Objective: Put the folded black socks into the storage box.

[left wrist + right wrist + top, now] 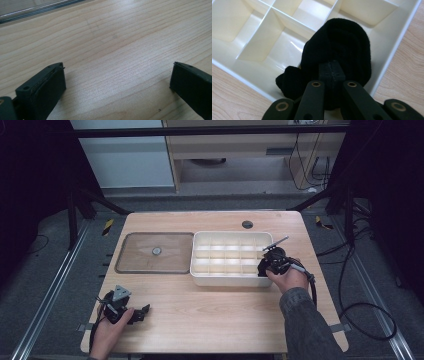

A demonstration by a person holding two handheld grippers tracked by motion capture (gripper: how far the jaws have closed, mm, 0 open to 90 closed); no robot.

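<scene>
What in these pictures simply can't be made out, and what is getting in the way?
- Right gripper view: the black fabric bundle hides the corner compartment of the white tray beneath it.
- High view: the bundle is a small dark blur at the right claw; what it is stays unclear.
- Left gripper view: the transparent lid is cut off by the top edge.

A pale wooden table (210, 320) stands on grey floor (50, 235), with a small dark round cap (247, 224) set in its top at 12 o'clock. Yellow-and-black tape marks lie on the floor at 10 o'clock (107, 226) and 2 o'clock (325, 224). Black cables (350, 310) loop at 4 o'clock (one forms a wide ring). A metal rail (50, 300) runs past at 8 o'clock, and a light cabinet (235, 150) stands at 12.
</scene>
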